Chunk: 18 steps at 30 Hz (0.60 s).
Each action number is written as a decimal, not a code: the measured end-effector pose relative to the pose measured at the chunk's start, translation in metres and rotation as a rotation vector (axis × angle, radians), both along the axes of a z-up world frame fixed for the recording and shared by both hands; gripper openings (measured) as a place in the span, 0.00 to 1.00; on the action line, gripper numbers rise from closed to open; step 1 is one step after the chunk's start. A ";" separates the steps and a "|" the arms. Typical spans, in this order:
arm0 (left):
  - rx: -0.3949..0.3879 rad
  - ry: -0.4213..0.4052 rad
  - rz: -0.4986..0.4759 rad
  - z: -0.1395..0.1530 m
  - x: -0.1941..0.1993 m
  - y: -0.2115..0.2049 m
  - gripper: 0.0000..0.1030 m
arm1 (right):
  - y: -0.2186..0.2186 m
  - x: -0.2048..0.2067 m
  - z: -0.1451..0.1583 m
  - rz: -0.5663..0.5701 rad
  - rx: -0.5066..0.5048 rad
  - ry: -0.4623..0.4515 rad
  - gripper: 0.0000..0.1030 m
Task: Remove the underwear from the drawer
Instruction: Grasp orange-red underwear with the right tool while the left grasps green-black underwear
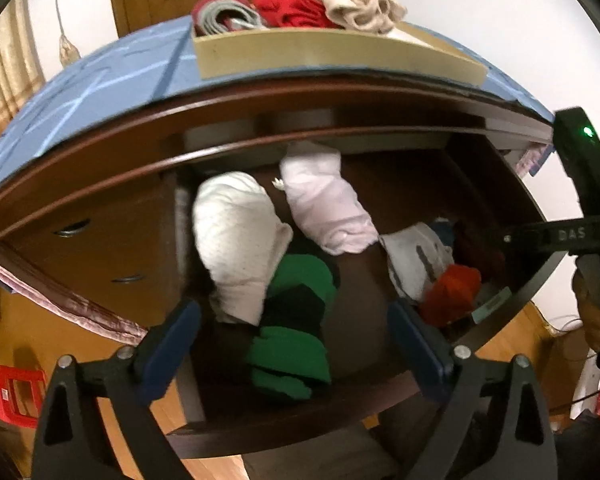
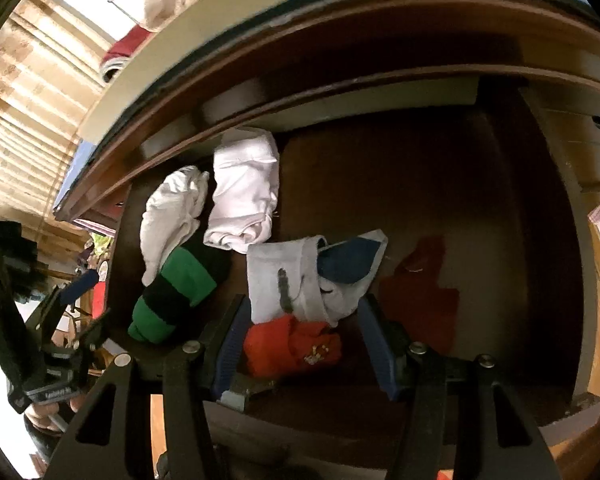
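The dark wooden drawer (image 1: pixel 300 412) stands pulled out, also in the right wrist view (image 2: pixel 420 184). Inside lie a white roll (image 1: pixel 236 240), a pale pink roll (image 1: pixel 324 204), a green and black striped piece (image 1: pixel 296 320), a white and blue piece (image 2: pixel 312 276) and an orange-red piece (image 2: pixel 292 344). My left gripper (image 1: pixel 296 344) is open above the striped piece. My right gripper (image 2: pixel 300 332) is open, its fingers either side of the orange-red piece and the white and blue piece. A dark red piece (image 2: pixel 424 292) lies at the right.
A cream tray (image 1: pixel 332 56) on the blue dresser top (image 1: pixel 100 88) holds red, grey and beige clothes. A closed drawer front with ring handles (image 1: pixel 72 228) is at the left. A red stool (image 1: pixel 12 392) stands on the wooden floor.
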<state>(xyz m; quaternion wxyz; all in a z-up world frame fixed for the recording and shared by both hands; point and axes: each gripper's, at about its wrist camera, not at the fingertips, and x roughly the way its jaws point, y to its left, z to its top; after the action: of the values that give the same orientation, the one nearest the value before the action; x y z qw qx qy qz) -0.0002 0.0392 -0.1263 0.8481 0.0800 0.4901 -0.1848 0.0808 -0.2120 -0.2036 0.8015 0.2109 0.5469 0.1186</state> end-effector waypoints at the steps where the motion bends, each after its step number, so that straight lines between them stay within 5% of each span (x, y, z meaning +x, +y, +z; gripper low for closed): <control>1: 0.005 0.003 -0.006 -0.001 0.000 -0.002 0.93 | 0.003 0.004 -0.003 0.013 0.004 0.020 0.56; 18: 0.046 0.153 -0.005 -0.022 0.014 -0.002 0.93 | 0.038 0.015 -0.034 0.133 0.049 0.200 0.56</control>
<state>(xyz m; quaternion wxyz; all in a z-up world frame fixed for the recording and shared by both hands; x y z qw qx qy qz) 0.0136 0.0369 -0.1484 0.8056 0.0861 0.5575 -0.1813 0.0953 -0.1741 -0.2381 0.7280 0.2046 0.6336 0.1632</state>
